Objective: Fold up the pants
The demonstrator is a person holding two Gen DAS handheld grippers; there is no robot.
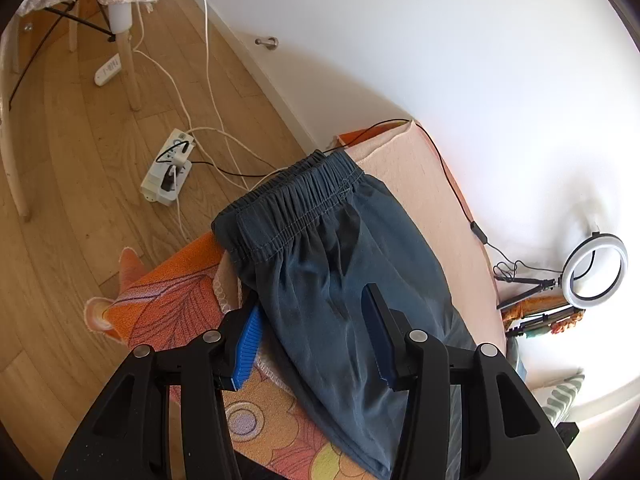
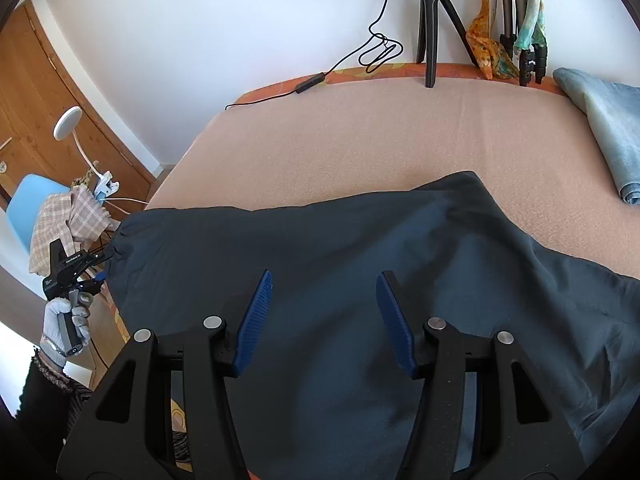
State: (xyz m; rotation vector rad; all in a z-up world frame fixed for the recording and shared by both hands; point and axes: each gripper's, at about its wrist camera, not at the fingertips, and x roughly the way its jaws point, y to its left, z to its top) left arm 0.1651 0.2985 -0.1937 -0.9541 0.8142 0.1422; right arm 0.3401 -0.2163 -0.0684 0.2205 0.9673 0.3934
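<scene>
- Across the middle of the right wrist view, the dark blue-grey pants lie spread over a peach blanket that covers the table; the cloth fills the lower half of the frame and runs off its right edge.
- At the bottom centre of that view, the right gripper hovers over the pants with its jaws apart; the blue pads stand clear on either side and no fabric is pinched between them.
- At the left edge of the same frame, a gloved hand grips the handle of the left gripper, whose tips sit right at the waistband end of the pants; from here I cannot tell whether they touch it.
- In the left wrist view, the elastic waistband lies at centre frame, near the table's corner, and the pants stretch toward the lower right.
- At the bottom of that frame, the left gripper is released: one blue pad sits beside the cloth's left edge over the orange patterned cover, the other above the fabric.
- Upper left of that view shows the wooden floor with a white power strip.
- Right edge: a ring light.
- Upper right of the right wrist view: a black tripod and a folded light blue cloth.
</scene>
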